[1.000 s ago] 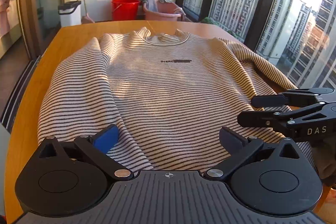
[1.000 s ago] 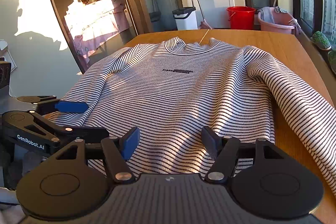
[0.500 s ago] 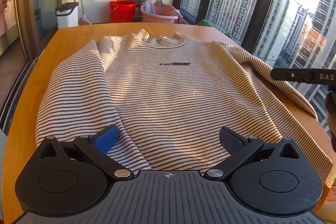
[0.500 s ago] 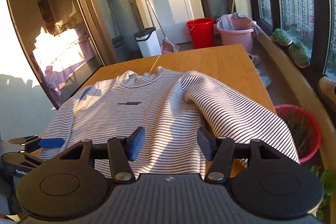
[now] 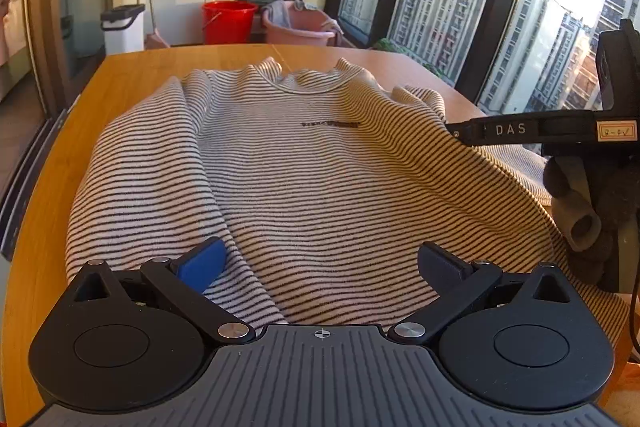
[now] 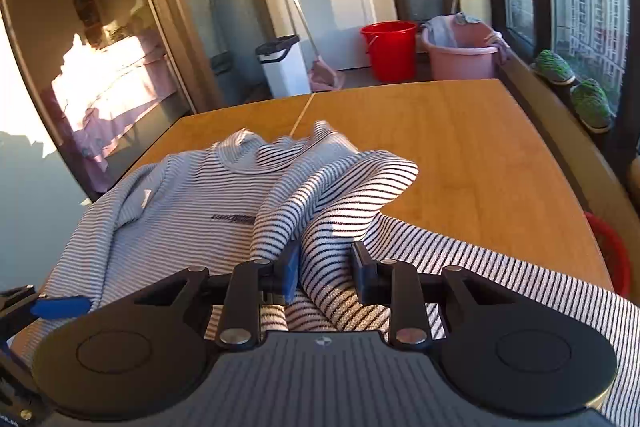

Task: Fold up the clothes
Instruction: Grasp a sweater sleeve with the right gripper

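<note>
Between the right fingers: a fold of the striped sweater (image 6: 224, 203) is sitting, the right gripper (image 6: 325, 269) pinching its raised sleeve at lower centre of the right wrist view.
Left gripper (image 5: 320, 263): is hovering with fingers spread wide over the hem, bottom of the left wrist view, gripping nothing.
Sweater: is lying front-up across the wooden table (image 6: 472, 147).
Background: red bucket (image 6: 388, 47) and pink basin (image 6: 460, 53) are standing beyond the table, upper right.
</note>
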Demonstrator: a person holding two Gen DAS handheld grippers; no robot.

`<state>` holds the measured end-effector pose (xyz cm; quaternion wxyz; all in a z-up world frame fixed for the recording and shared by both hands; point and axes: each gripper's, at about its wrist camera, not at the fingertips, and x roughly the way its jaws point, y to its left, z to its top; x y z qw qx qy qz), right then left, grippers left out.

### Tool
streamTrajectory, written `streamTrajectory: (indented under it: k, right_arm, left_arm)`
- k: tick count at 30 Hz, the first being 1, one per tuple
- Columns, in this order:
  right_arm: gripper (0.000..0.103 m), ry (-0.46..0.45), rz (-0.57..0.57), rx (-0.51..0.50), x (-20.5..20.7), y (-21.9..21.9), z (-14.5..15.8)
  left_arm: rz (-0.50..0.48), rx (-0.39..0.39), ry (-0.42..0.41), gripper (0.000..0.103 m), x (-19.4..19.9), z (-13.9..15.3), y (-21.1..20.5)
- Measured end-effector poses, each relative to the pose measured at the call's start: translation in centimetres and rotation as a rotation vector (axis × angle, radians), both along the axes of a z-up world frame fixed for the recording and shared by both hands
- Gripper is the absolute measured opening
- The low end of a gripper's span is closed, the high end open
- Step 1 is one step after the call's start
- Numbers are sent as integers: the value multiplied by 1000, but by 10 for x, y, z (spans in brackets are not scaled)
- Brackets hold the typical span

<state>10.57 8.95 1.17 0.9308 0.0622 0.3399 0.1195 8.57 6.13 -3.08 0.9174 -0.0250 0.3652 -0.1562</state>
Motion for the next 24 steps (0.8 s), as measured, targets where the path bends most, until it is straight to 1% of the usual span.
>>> streamTrajectory:
  k: [2,3,5,7,9,12,14,16,17,19,21,23,24]
  right_arm:
    - [29,-24,33,-69,-6,11,1]
    - [30,-25,49,-68,-10,10,3]
    - [30,-22,81,-49,-18,7,10]
    - [32,-31,67,9,-30,-11,23]
    - [33,-59,23,51,-44,-33,36]
    - [34,-111,-108,28,-67,-72,50]
    - [38,-114,-203,21,-81,-102,53]
    - [40,-86,-314,33,-96,-136,48]
    - [40,-63,-362,56,-102,-151,44]
    - [40,-6,-440,138,-116,-178,30]
    - [40,40,-501,245,-128,-198,11]
    - [43,76,-552,357,-138,-215,-6]
    - [44,97,-574,428,-141,-222,-17]
  left_arm:
    - [-1,-2,-1,103,0,0,0]
    - [-3,-3,-2,103,-1,0,0]
    - [-8,-3,-1,103,0,0,1]
    - [-10,-1,-2,103,0,-1,1]
    - [-11,3,-4,103,-1,-1,0]
    - [-11,19,-9,103,-1,-1,-3]
    - [-12,26,-12,103,-2,-1,-4]
    - [-12,21,-12,103,-2,-1,-3]
    - [-12,19,-12,103,-2,-1,-3]
    - [-13,18,-12,103,-2,-1,-2]
    - [-13,20,-12,103,-2,0,-2]
    - [-14,21,-12,103,-1,0,-2]
    - [-14,22,-12,103,-1,0,-2]
